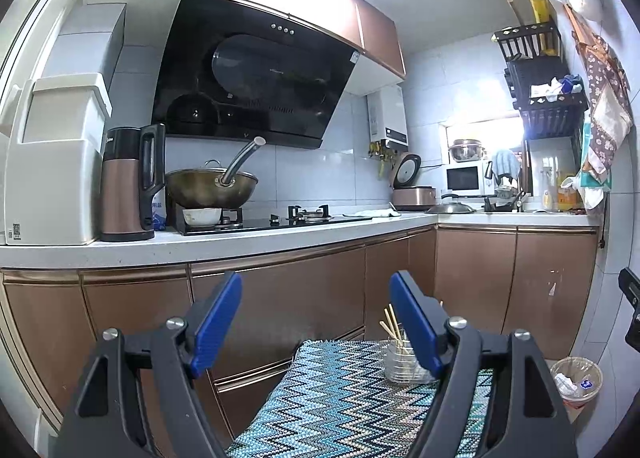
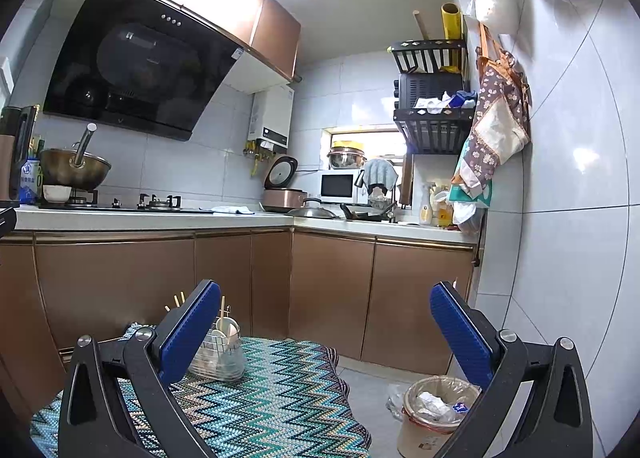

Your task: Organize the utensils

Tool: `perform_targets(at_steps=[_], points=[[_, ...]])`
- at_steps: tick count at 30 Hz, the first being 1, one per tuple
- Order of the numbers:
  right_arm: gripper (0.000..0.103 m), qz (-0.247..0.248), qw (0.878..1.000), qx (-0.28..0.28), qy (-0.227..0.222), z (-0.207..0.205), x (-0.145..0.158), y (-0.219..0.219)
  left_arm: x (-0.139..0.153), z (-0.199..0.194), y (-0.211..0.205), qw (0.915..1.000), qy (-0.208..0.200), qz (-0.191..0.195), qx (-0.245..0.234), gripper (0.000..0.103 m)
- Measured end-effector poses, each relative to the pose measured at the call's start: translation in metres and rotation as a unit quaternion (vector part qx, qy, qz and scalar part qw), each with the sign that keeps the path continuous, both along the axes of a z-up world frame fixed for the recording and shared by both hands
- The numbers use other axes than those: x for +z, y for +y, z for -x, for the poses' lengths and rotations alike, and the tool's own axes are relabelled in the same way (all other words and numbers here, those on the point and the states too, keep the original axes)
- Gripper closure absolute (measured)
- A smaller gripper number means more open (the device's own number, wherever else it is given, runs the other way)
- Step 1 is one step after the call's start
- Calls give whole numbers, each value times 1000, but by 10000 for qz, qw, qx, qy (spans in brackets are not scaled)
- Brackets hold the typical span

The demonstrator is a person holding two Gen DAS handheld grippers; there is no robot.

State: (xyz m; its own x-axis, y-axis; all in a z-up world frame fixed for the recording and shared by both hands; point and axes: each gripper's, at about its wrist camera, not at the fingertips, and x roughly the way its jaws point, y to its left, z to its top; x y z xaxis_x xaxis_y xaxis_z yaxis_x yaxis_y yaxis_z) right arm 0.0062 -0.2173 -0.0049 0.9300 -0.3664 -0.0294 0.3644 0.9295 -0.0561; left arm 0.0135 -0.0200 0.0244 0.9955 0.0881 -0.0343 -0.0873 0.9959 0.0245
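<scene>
A clear utensil holder [image 2: 218, 358] stands on a zigzag-patterned cloth [image 2: 272, 398] and holds white spoons [image 2: 226, 332] and wooden chopsticks [image 2: 178, 301]. It also shows in the left wrist view [image 1: 402, 364] with chopsticks [image 1: 390, 324] sticking up. My left gripper [image 1: 316, 322] is open and empty, raised above the cloth, the holder behind its right finger. My right gripper [image 2: 326, 334] is open and empty, the holder just behind its left finger.
Brown cabinets [image 1: 280, 298] and a white counter [image 1: 200, 244] run along the back with a kettle [image 1: 128, 182], wok [image 1: 212, 188] and stove. A lined waste bin [image 2: 434, 410] stands on the floor at the right, near the tiled wall [image 2: 560, 218].
</scene>
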Motion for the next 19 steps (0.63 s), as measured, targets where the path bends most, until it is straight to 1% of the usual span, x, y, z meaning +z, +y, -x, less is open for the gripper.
perform_targets(at_steps=[19], points=[[0,-27,10000,-43,-23,6,3,-1,-3,-4,0,9999,143,5,-27,27]])
